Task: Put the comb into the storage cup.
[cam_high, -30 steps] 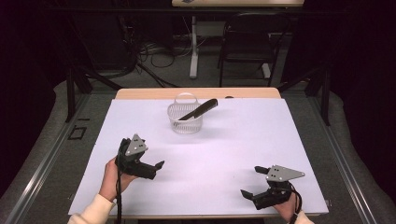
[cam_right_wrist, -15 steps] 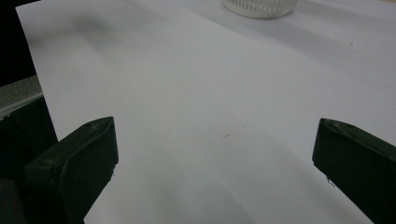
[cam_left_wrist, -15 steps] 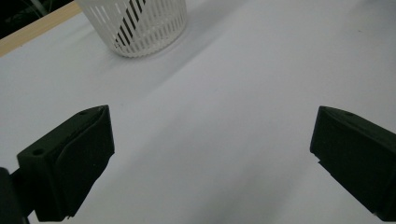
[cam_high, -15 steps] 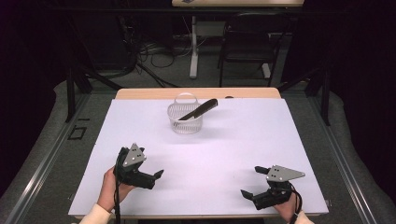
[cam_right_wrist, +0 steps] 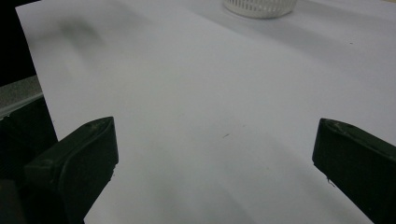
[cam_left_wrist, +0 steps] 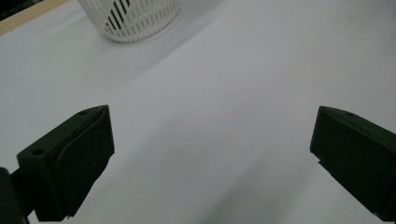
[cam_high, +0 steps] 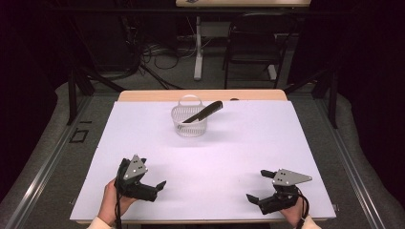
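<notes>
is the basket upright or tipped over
Upright: the basket stands on its base with its rim on top, and a dark tool leans out of it.

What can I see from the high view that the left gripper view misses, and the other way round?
High view: the dark tool leaning out of the basket, the basket's handle, the right hand-held gripper, the person's hands, a chair behind the table. Left gripper view: the left hand-held gripper up close, jaws wide apart over bare table. Both: the white basket and white tabletop.
</notes>
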The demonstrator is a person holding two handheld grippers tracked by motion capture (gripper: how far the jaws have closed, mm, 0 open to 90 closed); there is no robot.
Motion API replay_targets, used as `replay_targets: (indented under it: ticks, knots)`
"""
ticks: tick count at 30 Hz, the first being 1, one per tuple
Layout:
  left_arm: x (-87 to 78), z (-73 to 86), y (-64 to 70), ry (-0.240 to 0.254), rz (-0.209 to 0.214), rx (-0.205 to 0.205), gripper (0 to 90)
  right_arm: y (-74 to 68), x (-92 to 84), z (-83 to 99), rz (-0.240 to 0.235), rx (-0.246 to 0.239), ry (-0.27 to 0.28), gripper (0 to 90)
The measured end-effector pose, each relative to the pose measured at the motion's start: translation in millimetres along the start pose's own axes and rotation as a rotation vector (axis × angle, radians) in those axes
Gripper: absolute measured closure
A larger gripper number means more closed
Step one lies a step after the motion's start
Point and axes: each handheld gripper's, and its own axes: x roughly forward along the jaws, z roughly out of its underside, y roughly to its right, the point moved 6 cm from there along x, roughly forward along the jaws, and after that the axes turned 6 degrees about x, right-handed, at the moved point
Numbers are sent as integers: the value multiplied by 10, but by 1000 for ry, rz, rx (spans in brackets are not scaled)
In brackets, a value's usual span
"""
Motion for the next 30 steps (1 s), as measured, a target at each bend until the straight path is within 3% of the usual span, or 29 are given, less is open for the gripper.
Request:
replay_targets:
  ticks: [11,30]
  knots:
    - [-8,144,53,32,-1,-36,0,0,1,-1,0,0,1,0]
    - [-8,314,71,100,-27,-44,0,0,2,-1,-1,0,0,0]
